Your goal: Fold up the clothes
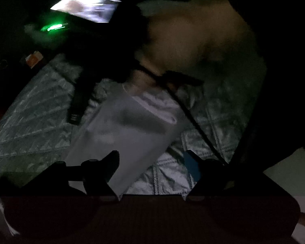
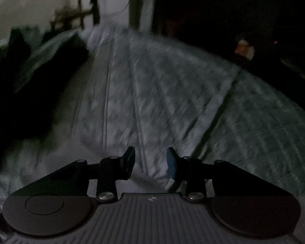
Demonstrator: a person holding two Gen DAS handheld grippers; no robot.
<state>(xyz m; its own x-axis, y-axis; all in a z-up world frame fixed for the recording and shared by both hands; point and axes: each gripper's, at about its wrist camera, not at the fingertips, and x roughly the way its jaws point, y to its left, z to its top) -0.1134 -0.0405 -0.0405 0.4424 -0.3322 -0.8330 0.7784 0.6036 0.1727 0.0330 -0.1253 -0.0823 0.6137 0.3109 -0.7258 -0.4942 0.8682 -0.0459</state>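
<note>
The scene is very dark. In the left wrist view a pale grey garment (image 1: pixel 128 126) lies flat on the quilted bedspread (image 1: pixel 30 122), with a folded white part (image 1: pixel 156 103) at its far end. My left gripper (image 1: pixel 151 164) hangs open just above the garment's near corner, and the pads press on nothing. Beyond the garment a bare forearm (image 1: pixel 193 36) holds the dark body of the other hand-held tool (image 1: pixel 103 46), which shows a green light. In the right wrist view my right gripper (image 2: pixel 150 163) stands open above the blurred quilt (image 2: pixel 193 91), nothing between its fingers.
A thin black cable (image 1: pixel 193 122) runs across the garment's right side. Dark clothes (image 2: pixel 30 81) lie piled at the left of the bed. A small orange-and-white object (image 2: pixel 244 49) sits past the bed's far edge. A bright panel (image 1: pixel 85 4) glows at the top left.
</note>
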